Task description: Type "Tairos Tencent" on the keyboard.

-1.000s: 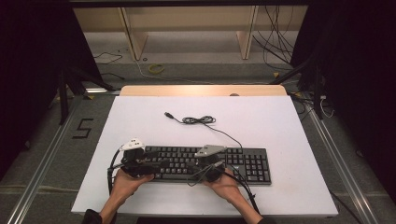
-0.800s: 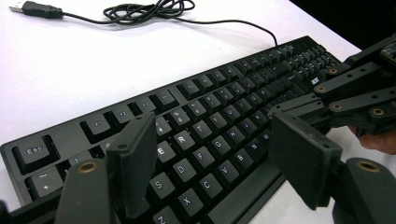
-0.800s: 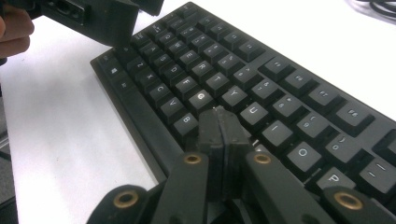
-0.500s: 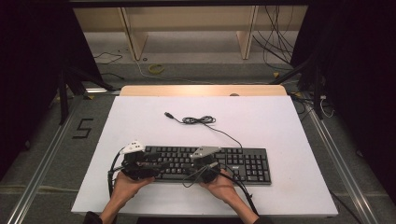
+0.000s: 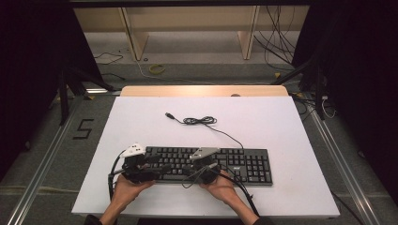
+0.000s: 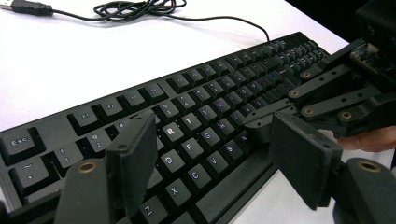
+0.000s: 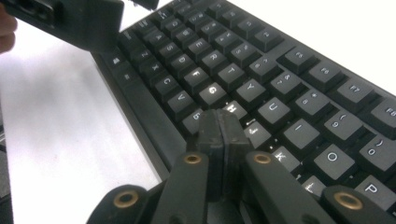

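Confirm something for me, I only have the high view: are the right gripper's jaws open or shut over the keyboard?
Observer: Shut. In the right gripper view the right gripper has its two pads pressed together, nothing between them.
Operator: Which keys is it over?
Observer: Its tip sits above the keyboard around the H, J and B keys, just past the G key.
Operator: And the left one?
Observer: The left gripper is open, jaws wide apart over the letter keys near the bottom rows; nothing between them.
Operator: Cable plugged in?
Observer: No. The USB plug lies loose on the white table.
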### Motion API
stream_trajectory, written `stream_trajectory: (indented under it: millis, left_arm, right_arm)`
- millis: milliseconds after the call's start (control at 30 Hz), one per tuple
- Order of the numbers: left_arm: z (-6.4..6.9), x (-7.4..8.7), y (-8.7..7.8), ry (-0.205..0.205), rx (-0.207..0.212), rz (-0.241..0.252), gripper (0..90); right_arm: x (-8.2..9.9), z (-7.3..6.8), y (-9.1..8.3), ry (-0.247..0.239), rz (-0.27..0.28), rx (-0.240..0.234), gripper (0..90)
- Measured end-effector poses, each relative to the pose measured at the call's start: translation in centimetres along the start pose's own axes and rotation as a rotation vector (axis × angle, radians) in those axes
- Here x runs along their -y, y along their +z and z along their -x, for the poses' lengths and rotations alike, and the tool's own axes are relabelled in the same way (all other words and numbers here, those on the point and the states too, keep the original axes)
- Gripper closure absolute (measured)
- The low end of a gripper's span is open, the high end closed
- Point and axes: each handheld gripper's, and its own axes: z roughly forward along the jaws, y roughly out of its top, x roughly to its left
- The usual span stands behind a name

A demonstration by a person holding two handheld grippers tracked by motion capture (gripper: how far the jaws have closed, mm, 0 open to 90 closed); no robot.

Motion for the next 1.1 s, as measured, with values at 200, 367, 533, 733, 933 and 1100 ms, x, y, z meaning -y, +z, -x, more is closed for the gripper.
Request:
stream_trajectory:
  millis: [200, 367, 533, 733, 933, 1100]
  left_arm:
    - [-0.1, 0.0, 0.0, -0.002, -0.006, 0.003, 32.3]
    - [-0.2, 0.0, 0.0, -0.002, -0.009, 0.005, 32.3]
    - [-0.4, -0.1, 0.1, -0.002, -0.013, 0.004, 32.4]
    - [-0.5, -0.1, 0.1, 0.002, -0.016, 0.003, 32.5]
    - [-0.6, -0.1, 0.2, -0.004, -0.017, 0.004, 32.5]
    - [-0.6, -0.2, 0.3, 0.001, -0.017, 0.001, 32.5]
  right_arm:
    - [0.2, 0.0, 0.3, -0.005, -0.01, 0.014, 90.0]
    - [0.1, -0.3, 0.3, -0.01, -0.011, 0.028, 90.0]
    - [-0.1, 0.2, -0.4, 0.039, 0.017, -0.018, 88.4]
    - [-0.1, 0.6, -1.3, 0.043, 0.042, -0.019, 85.8]
    - [0.0, 0.9, -2.3, 0.05, 0.065, -0.027, 77.3]
    - [0.1, 1.6, -3.6, 0.059, 0.097, -0.028, 68.2]
